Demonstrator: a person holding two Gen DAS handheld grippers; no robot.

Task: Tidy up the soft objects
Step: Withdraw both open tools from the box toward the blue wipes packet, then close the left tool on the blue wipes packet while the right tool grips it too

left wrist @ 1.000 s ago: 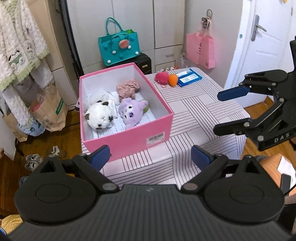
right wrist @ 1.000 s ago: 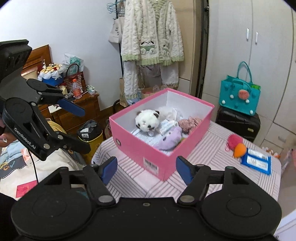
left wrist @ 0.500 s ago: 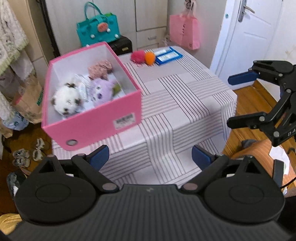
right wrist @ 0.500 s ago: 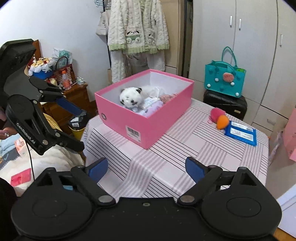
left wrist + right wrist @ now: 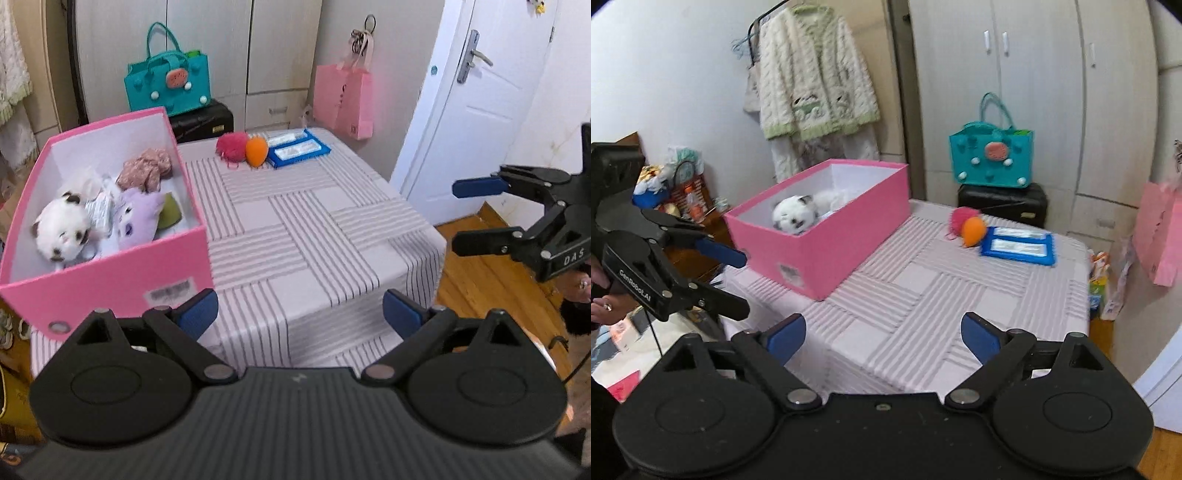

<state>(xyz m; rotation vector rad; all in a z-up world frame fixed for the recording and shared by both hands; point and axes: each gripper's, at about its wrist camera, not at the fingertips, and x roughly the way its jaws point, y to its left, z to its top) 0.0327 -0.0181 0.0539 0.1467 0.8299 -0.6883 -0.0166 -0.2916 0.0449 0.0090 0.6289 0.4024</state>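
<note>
We held both tools off the near edge of the striped table (image 5: 314, 236), nothing touched. Going L to R: pink box (image 5: 110, 280) sat on the table's L side w/ white plush (image 5: 61, 230), purple plush (image 5: 135, 218) and a pinkish-brown soft item (image 5: 147, 171) inside. L gripper (image 5: 299, 314) was released, jaws wide apart, empty, just in front of the box's near wall. At the far edge, well apart from the box, lay a red fuzzy ball (image 5: 232, 146) touching an orange soft toy (image 5: 256, 151), w/ blue packs (image 5: 299, 149) just beside. R gripper (image 5: 882, 332) was also spread wide, empty, off the table's R side.
</note>
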